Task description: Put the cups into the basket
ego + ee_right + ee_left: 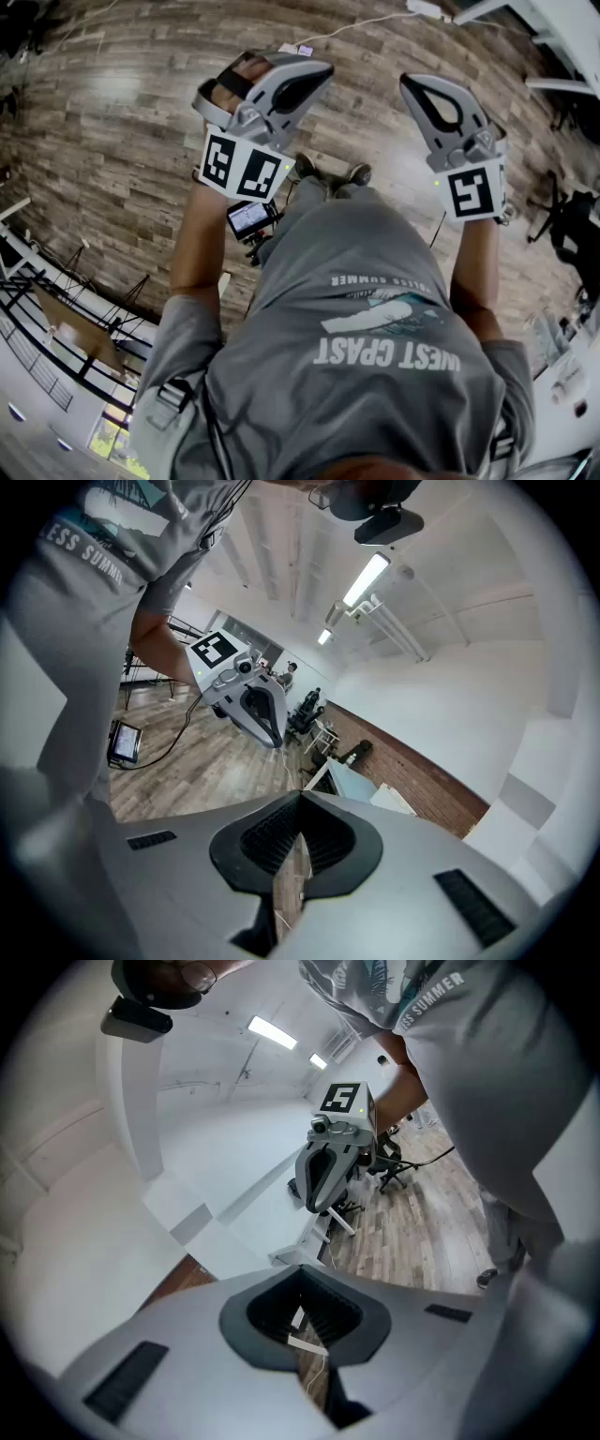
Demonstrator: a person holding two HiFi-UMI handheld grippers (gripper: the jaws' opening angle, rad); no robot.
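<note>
Left gripper (319,71), grey plastic with a black-and-white marker cube, upper left of head view. Jaws pressed together, nothing between them. From its own camera, the left gripper (300,1271) has its tips touching, with only a thin slit of floor showing below them.

Right gripper (412,86), same build, upper right of head view. Jaws likewise closed and empty. From its own camera, the right gripper (300,795) reads the same.

Both are held over the brown wood-plank floor (112,141), well apart, tips toward the top of the frame.

Person's grey T-shirt with white print (375,309) fills the lower centre. A small black device with a lit screen (249,217) shows just below the left cube. A white cable (361,21) runs along the top edge.

Cups and basket: I cannot place them in any view.
</note>
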